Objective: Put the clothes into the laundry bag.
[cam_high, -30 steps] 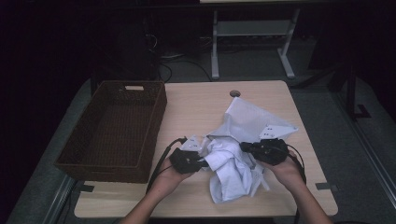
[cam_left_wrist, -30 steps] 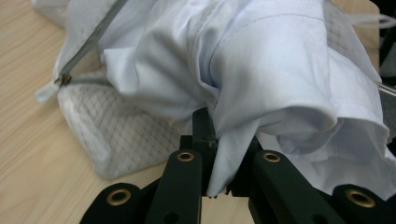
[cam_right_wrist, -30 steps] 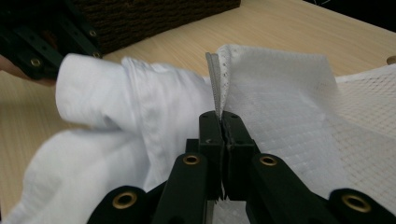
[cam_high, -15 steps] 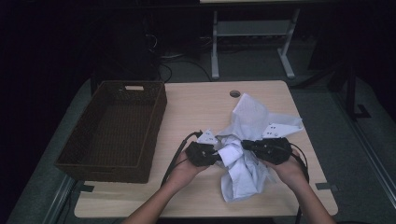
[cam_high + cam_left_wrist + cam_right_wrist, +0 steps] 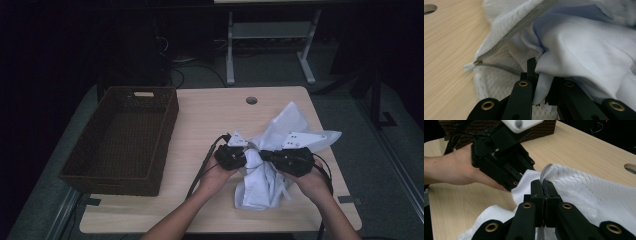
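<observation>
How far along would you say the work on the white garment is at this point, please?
Done: both tools grip the white garment, the left tool and right tool each pinching a fold. In hand: the two tools are drawn together over the table, bunching the cloth between them. Left: the cloth looks crumpled, not neatly folded, and the wicker basket holds nothing.

The high view is dim with dark surroundings; both gripper views are brighter, soft up close.

Dim room. Light wooden counter (image 5: 210, 115) with a round cable hole (image 5: 251, 100). Grey floor (image 5: 345, 107) around it; white metal frame (image 5: 270, 37) and dark cables (image 5: 192, 75) behind.
</observation>
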The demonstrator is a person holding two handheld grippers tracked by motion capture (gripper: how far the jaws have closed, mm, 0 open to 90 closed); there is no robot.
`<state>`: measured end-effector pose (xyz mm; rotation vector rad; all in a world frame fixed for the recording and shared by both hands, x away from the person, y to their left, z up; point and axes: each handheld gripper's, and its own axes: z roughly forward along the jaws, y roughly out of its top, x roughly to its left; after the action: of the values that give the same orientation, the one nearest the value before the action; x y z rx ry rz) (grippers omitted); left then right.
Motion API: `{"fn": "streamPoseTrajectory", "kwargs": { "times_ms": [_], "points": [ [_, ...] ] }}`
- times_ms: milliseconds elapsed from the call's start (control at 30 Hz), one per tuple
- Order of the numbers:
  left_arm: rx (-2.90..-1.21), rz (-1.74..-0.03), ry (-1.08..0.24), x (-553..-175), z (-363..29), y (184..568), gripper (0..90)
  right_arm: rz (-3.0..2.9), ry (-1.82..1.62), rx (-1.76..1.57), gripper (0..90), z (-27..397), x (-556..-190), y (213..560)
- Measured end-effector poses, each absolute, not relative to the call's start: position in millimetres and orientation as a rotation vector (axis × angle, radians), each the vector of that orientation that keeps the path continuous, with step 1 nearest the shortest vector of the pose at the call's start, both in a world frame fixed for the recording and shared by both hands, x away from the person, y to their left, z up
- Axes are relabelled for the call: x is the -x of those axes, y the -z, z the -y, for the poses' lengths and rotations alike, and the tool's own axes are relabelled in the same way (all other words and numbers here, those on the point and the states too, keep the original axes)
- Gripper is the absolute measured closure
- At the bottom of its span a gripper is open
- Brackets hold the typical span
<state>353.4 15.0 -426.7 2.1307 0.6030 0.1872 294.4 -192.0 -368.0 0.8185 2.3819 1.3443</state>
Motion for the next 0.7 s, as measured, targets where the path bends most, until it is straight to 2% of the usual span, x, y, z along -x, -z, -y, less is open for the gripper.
{"fn": "streamPoseTrajectory", "kwargs": {
  "times_ms": [233,367,433,600,700],
  "points": [
    [-2.121,-0.612,-0.176,-361.1,-5.3,431.8,83.5,-2.379,-1.354,-0.823,88.2,195.4,-294.7,367.0],
    [-2.123,-0.625,-0.165,-362.4,1.0,436.6,79.5,-2.394,-1.353,-0.803,88.2,192.4,-293.4,367.2],
    [-2.137,-0.633,-0.159,-363.1,0.5,437.7,73.2,-2.396,-1.348,-0.800,88.2,192.3,-293.3,367.8],
    [-2.146,-0.643,-0.131,-367.7,-19.2,433.9,48.1,-2.384,-1.357,-0.817,88.2,197.8,-293.3,367.9],
    [-2.155,-0.644,-0.127,-366.4,-37.8,429.0,40.5,-2.375,-1.361,-0.826,88.2,200.1,-293.5,367.1]
  ]
}}
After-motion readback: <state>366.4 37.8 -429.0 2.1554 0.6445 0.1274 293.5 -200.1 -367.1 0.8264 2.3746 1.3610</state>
